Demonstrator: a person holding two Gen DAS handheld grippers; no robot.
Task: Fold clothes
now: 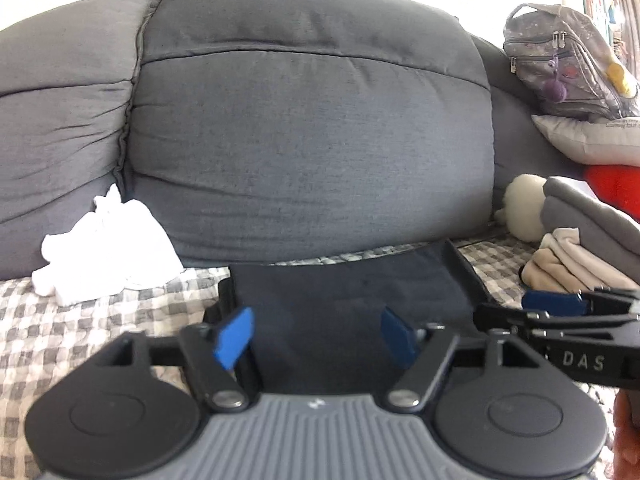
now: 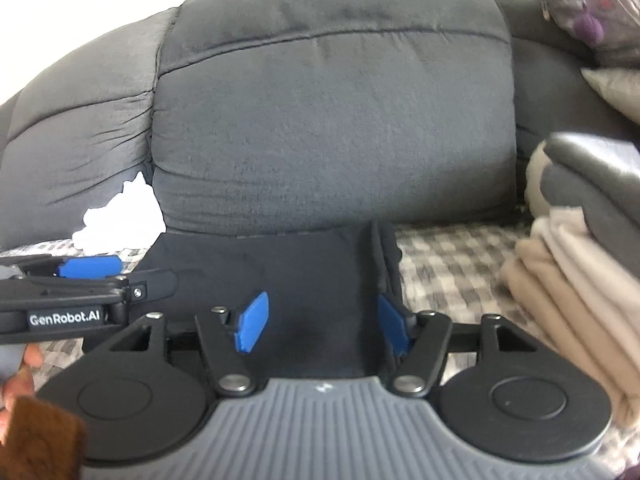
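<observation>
A dark navy folded garment [image 1: 352,292] lies flat on the checkered sofa seat; it also shows in the right wrist view [image 2: 280,276]. My left gripper [image 1: 316,340] is open just above its near left part, its blue pads apart with nothing between them. My right gripper [image 2: 324,324] is open over its near right part, the right pad by the garment's folded right edge. The right gripper shows side-on in the left wrist view [image 1: 556,304], and the left gripper in the right wrist view [image 2: 88,268]. A crumpled white garment [image 1: 104,248] lies at the far left.
Grey sofa back cushions [image 1: 304,140] rise right behind the garment. A stack of folded beige and grey clothes [image 2: 576,264] sits on the seat to the right. A white plush [image 1: 520,208], pillow [image 1: 592,140] and backpack [image 1: 560,60] are at the far right.
</observation>
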